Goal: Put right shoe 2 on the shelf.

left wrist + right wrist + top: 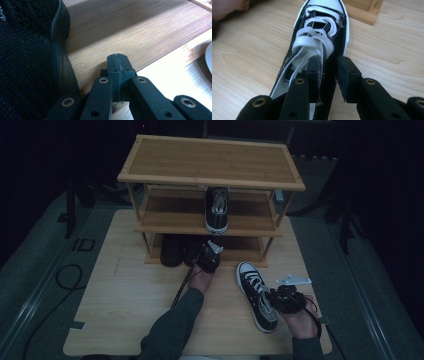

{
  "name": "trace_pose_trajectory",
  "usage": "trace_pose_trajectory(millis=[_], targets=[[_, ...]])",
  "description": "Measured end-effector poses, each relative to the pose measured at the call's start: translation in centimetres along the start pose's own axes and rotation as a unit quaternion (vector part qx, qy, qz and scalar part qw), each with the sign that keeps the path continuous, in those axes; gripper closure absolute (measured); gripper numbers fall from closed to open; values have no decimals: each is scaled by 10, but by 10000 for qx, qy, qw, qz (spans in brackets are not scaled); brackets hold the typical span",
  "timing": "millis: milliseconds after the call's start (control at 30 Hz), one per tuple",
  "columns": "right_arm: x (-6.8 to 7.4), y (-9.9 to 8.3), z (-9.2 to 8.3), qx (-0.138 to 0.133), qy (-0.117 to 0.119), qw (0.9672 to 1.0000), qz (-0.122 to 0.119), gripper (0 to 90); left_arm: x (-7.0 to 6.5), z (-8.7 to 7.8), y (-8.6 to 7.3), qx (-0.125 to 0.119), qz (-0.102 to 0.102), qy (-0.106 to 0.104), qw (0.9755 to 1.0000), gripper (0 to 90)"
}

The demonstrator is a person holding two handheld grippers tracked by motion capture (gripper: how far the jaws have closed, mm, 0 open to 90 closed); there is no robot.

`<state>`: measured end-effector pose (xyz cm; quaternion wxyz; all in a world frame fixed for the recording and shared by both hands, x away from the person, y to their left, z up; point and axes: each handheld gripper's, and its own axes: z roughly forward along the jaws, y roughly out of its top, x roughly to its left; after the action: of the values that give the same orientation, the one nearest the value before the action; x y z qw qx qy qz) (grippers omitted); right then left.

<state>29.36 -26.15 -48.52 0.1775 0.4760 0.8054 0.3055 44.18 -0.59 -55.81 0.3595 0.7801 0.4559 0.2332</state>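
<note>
Right gripper view has the right tongs point(329, 72) parted astride the sneaker's point(322, 37) collar wall, pads not pressing, its long axis running toe-first toward the rack point(362, 10); left tongs point(119, 67) are clenched empty.

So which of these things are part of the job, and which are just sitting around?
In the job:
- sneaker on the table, its side between the right gripper jaws
- matching sneaker on the middle shelf
- shoe rack

Lying about:
- dark shoes on the bottom shelf, by the shut left gripper
- floor cable
</note>
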Motion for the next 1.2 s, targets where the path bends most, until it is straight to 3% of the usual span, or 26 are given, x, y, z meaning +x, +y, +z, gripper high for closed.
trace_pose_trajectory(millis=[400,767,1067,1200], targets=[[2,2,-2,102,1,9999,74,838,0,0,0,0,1,2,10000,900],[5,5,19,438,-106,9989,144,846,0,0,0,-1,-6,3,10000,900],[2,6,28,406,2,9990,174,843,0,0,0,-1,-6,9,10000,900],[-1,5,24,294,93,9991,301,876,0,0,0,0,-10,3,10000,900]])
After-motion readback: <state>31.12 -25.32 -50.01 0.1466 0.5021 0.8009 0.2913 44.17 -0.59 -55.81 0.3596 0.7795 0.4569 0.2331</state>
